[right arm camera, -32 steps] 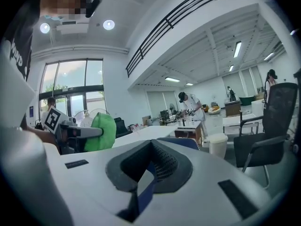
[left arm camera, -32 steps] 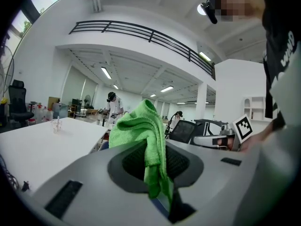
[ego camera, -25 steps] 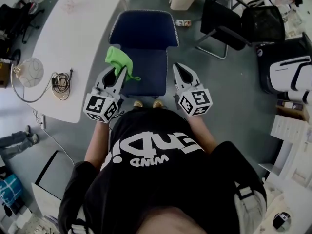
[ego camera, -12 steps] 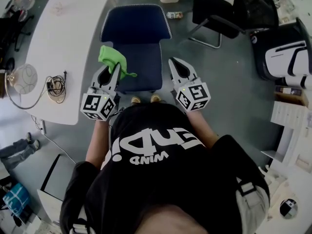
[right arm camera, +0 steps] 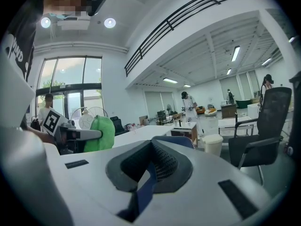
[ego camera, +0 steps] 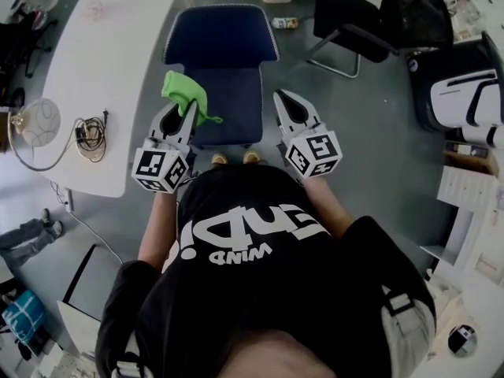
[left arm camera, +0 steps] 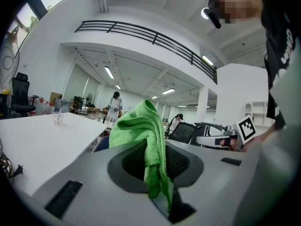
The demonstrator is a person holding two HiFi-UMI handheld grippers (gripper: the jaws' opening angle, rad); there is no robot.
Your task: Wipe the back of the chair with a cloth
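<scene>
- The left gripper has its jaws clamped on a green cloth. Only a narrow fold is caught between the tips. Most of the cloth bunches loose above them, and a tail hangs down through the opening.
- The right gripper has its jaws together with nothing between them. Only a sliver of blue upholstery shows through the slit.
- The blue office chair's backrest stands directly in front of the person, with the seat beyond it. The cloth sits by the backrest's upper left edge, and the right gripper is just off its right edge.
- From above I cannot tell whether the cloth touches the fabric. The left gripper view shows it raised against open room, so wiping looks not yet begun.
- Risk: the hold is thin. Dragging across woven upholstery could pull the fold out of the jaws and drop the cloth.
- Risk: if the loose bunch rolls aside, bare jaw tips would rub the backrest rather than the cloth.
- Risk: pressure on the backrest may turn or push the chair away, probably towards the white table to its left. The base is hidden, so this is a guess.
- The empty right gripper is well placed to steady the right edge. If it stays off, the wipe will likely skate.
</scene>
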